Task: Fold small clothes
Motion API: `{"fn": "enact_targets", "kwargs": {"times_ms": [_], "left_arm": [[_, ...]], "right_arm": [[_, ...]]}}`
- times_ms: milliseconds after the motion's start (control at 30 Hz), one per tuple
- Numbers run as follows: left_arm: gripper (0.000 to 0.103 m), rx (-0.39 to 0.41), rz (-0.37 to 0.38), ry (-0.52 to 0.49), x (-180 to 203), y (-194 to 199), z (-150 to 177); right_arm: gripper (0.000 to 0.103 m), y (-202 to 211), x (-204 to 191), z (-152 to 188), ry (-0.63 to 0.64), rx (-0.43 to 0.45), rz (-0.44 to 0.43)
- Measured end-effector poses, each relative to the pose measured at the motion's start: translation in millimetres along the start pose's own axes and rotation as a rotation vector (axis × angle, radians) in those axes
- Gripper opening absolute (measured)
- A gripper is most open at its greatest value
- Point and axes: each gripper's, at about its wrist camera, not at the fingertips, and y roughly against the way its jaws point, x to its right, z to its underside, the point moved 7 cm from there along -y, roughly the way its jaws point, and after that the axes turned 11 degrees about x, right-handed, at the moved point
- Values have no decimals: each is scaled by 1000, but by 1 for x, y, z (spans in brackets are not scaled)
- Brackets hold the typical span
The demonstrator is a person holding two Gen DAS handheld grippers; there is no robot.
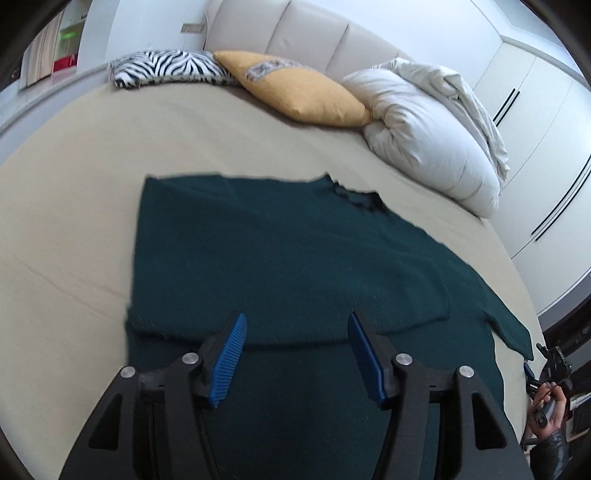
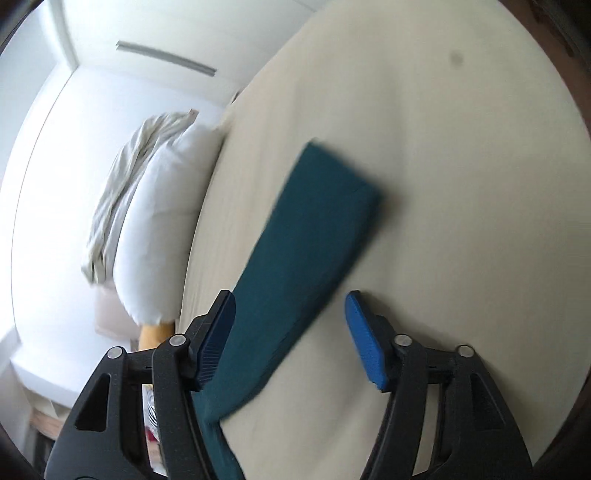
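My left gripper (image 1: pixel 297 356) and right gripper (image 2: pixel 290 339) hover spread, empty. Sweater (image 1: pixel 288 258) lies flat beneath my left fingers, sleeve (image 2: pixel 306 236) between my right: soft, limp; pinch the cuff.

The left wrist view looks from just above the dark green sweater (image 1: pixel 288 258) toward the headboard (image 1: pixel 295 33). The right wrist view, tilted sideways, sits close over one sleeve (image 2: pixel 306 236). Both share the beige bed (image 1: pixel 74 184) and white pillow (image 1: pixel 424 136).
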Motion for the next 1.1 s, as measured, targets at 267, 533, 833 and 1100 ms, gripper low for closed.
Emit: {"fn": "enact_targets", "kwargs": {"times_ms": [267, 533, 833, 1100], "left_arm": [[60, -59, 24, 26, 16, -9, 24], [60, -47, 88, 119, 8, -3, 13], [61, -49, 148, 206, -5, 4, 7], [69, -113, 200, 196, 25, -21, 10]], "right_arm": [[33, -59, -1, -40, -8, 7, -34], [8, -72, -113, 4, 409, -50, -23], [8, -69, -281, 291, 983, -348, -319], [27, -66, -207, 421, 1088, -549, -254]]}}
